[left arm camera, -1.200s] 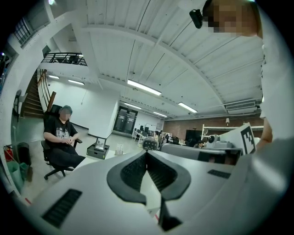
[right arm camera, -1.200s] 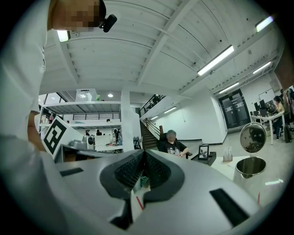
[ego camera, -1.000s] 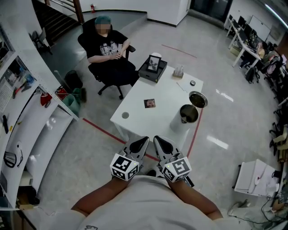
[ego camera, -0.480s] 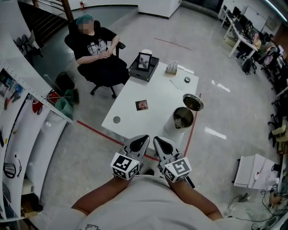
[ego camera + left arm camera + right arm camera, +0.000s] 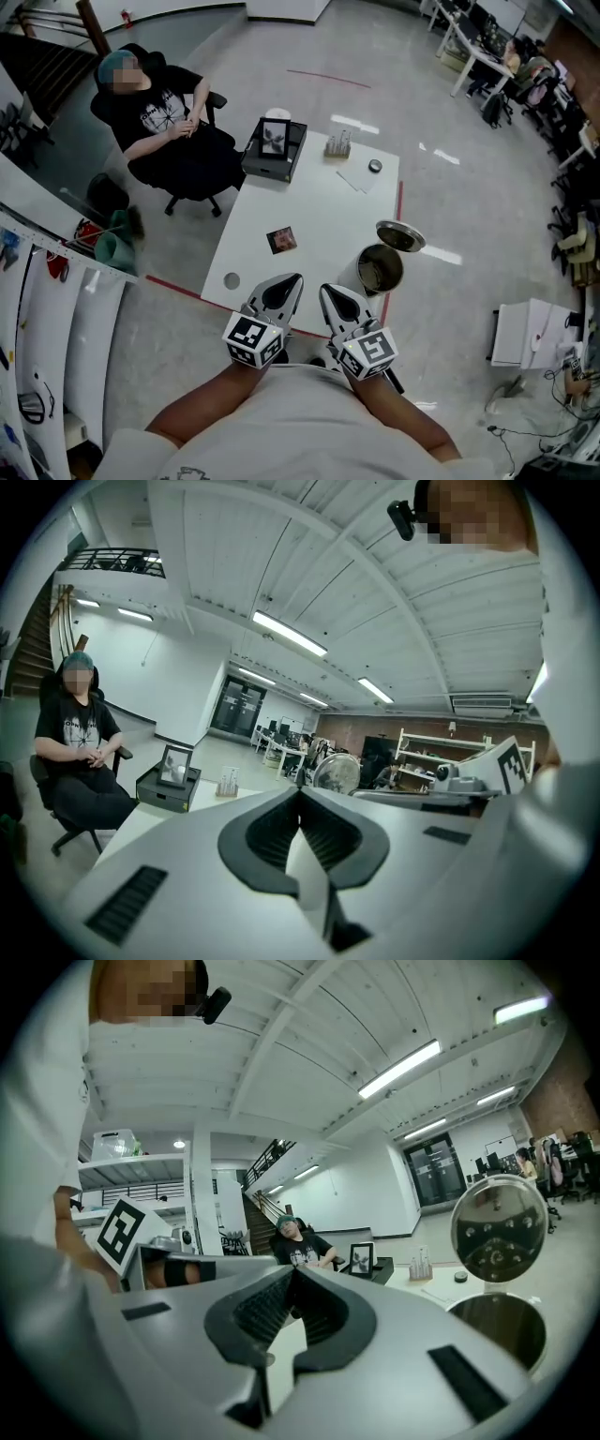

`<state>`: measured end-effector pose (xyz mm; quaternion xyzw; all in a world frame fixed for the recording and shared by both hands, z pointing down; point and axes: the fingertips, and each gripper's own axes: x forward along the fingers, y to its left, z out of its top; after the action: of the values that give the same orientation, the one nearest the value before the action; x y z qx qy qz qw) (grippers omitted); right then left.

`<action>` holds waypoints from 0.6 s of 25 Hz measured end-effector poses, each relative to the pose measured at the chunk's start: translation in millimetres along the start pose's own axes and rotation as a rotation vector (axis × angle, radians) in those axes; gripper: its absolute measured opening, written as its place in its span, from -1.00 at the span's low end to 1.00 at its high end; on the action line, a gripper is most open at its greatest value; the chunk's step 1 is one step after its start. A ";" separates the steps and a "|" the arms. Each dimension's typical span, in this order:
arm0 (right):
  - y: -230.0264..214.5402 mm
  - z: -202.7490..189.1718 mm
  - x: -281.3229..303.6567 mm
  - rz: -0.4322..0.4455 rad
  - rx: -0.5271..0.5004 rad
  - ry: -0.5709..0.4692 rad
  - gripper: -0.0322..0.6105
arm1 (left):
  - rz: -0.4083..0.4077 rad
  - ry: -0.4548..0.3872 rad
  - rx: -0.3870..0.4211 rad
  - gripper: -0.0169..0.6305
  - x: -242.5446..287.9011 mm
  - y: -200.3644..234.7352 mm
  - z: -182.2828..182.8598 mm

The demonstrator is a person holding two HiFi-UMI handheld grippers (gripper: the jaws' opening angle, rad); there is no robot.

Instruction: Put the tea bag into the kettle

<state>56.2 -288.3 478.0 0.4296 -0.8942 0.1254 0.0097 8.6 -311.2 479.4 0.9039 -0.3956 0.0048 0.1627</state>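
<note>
A round metal kettle stands open on the near right corner of the white table; in the right gripper view the kettle sits at the lower right. Its lid leans just behind it and shows as a shiny disc, the lid. A small square tea bag packet lies flat mid-table. My left gripper and right gripper hover side by side over the table's near edge, both shut and empty. The left gripper points along the table.
A black box with a picture frame sits at the table's far left corner, beside a seated person. A small rack, a paper sheet, a small round cap and a round disc also lie on the table. Red floor tape runs beside it.
The table and kettle have drawn closer to both grippers as the view shifted forward. Both grippers keep their pose and stay shut.
</note>
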 end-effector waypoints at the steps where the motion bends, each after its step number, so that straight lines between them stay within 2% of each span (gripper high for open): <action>1: -2.3 -0.9 9.8 -0.004 0.004 0.004 -0.87 | -0.003 0.005 -0.002 -0.91 4.3 9.7 1.5; 9: -20.2 -18.4 86.3 -0.046 0.046 0.064 -0.86 | -0.048 0.081 -0.027 -0.91 30.4 83.3 -4.7; 12: -30.0 -39.2 111.0 -0.061 0.058 0.123 -0.86 | -0.064 0.113 -0.048 -0.91 39.3 105.1 -15.4; 15: -43.3 -64.7 131.9 -0.099 0.067 0.193 -0.86 | -0.088 0.141 -0.024 -0.91 49.4 123.0 -28.8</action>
<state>0.5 -400.1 566.4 0.4593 -0.8621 0.1951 0.0875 -42.1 -415.9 549.3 0.9158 -0.3431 0.0567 0.2011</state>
